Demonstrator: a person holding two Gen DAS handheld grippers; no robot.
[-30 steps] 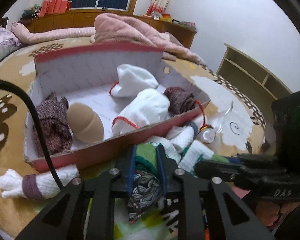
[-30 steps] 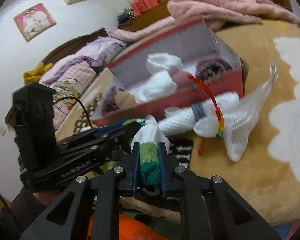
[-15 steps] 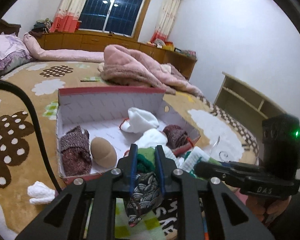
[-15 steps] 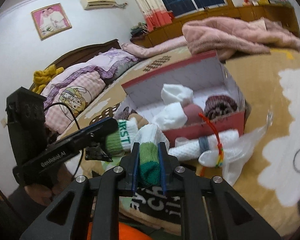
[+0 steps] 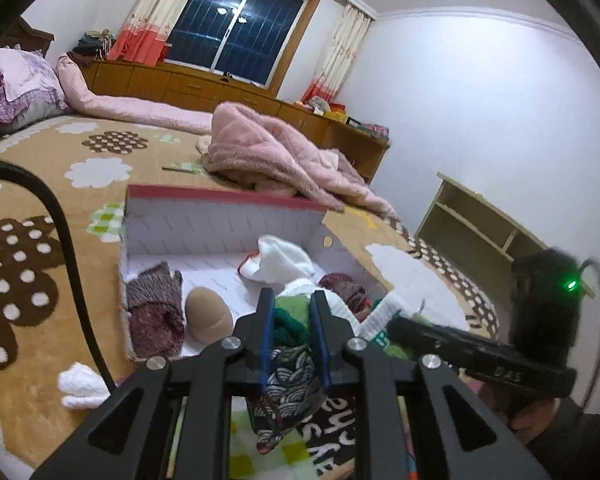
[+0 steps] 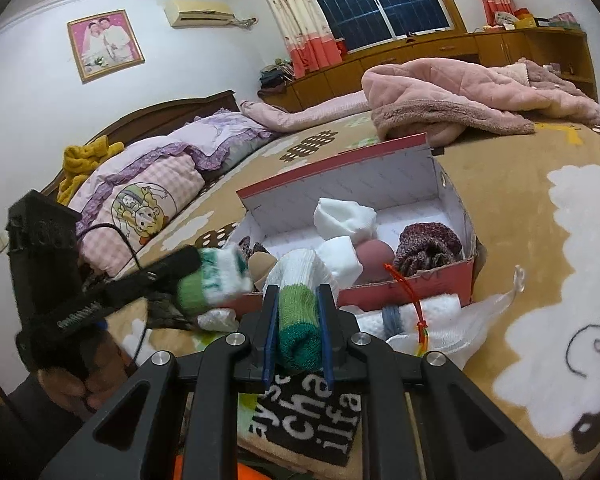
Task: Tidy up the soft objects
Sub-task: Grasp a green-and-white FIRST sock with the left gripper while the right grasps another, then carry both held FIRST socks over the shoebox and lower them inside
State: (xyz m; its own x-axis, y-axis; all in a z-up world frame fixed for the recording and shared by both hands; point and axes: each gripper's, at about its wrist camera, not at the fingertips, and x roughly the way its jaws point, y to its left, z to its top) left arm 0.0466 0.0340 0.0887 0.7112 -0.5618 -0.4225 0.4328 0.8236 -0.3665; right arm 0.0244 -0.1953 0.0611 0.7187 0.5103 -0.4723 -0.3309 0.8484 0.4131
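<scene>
Green-and-white sock (image 6: 300, 320) spans both clamped grippers, left gripper (image 5: 291, 322) and right gripper (image 6: 298, 322) (sideways across); box (image 5: 220, 224) lies just ahead

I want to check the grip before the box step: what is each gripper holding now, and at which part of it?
Both grip one green-and-white sock. The right gripper clamps its green end. The left gripper clamps the other green part, together with a dark wave-patterned cloth.

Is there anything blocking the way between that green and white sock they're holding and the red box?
Nothing visible blocks it. Both grippers, left gripper and right gripper, pinch the green and white sock just short of the red box. Its near wall is low and its top open, though rolled socks already fill the right end.
</scene>
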